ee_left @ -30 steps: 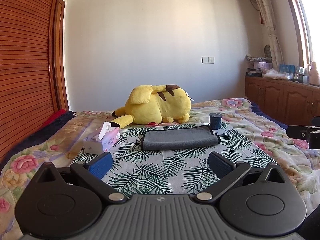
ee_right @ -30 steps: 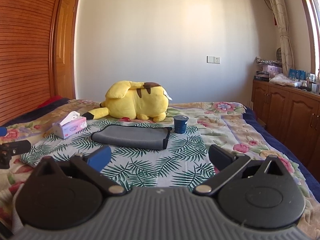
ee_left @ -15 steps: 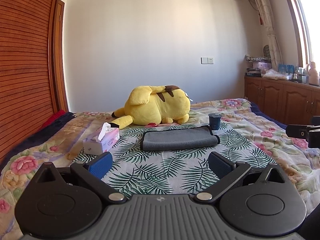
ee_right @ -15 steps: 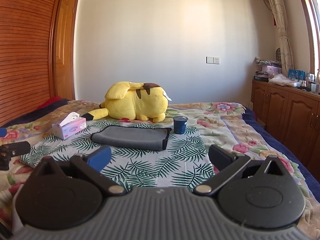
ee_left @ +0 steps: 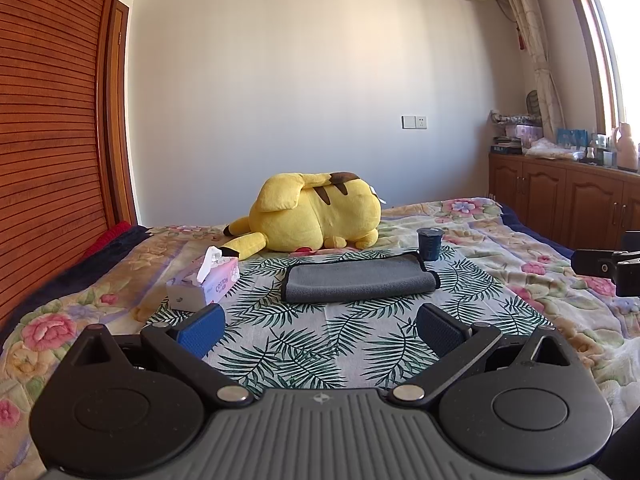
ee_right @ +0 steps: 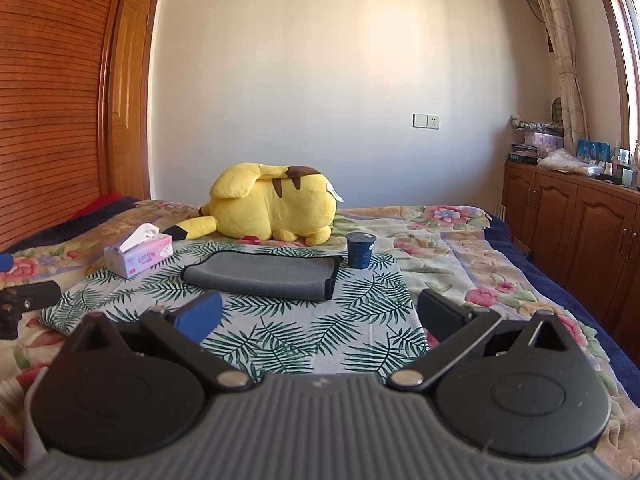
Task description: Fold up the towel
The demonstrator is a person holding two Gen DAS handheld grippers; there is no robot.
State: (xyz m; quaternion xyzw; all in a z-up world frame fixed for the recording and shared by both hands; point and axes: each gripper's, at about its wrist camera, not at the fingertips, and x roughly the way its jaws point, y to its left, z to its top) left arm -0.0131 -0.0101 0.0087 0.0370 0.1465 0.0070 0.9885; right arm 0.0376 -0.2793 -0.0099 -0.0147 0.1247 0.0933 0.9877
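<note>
Left gripper point(ee_left: 320, 330): fingers point(ee_left: 200, 330) spread wide, nothing between them, touching nothing. Blue pad faces inward on one side, darker pad on the other. It hangs level above the near part of the leaf-print cloth point(ee_left: 312, 344), pointing across the bed point(ee_left: 520, 264) toward the far wall.

Right gripper point(ee_right: 320, 320): fingers point(ee_right: 200, 316) also wide apart, empty, no contact. Same level pose, aimed the same way, a bit to the right of the left one. Its black tip shows at the right edge of the left wrist view; the left tool's tip shows at the left edge of the right wrist view.

Towel point(ee_left: 358, 278), grey with dark edging, lies already folded into a flat long rectangle on the leaf-print cloth, ahead of both grippers and well apart from them. In the right wrist view the towel point(ee_right: 260, 276) sits left of centre.

Dark blue cup point(ee_left: 430, 243) stands upright just beyond the towel's far right corner; cannot tell if touching. Tissue box point(ee_left: 204, 284) sits left of the towel, near, one tissue sticking up. Yellow plush toy point(ee_left: 312, 216) lies behind the towel on the floral bedspread. Wooden cabinets point(ee_right: 572, 224) along the right wall.
</note>
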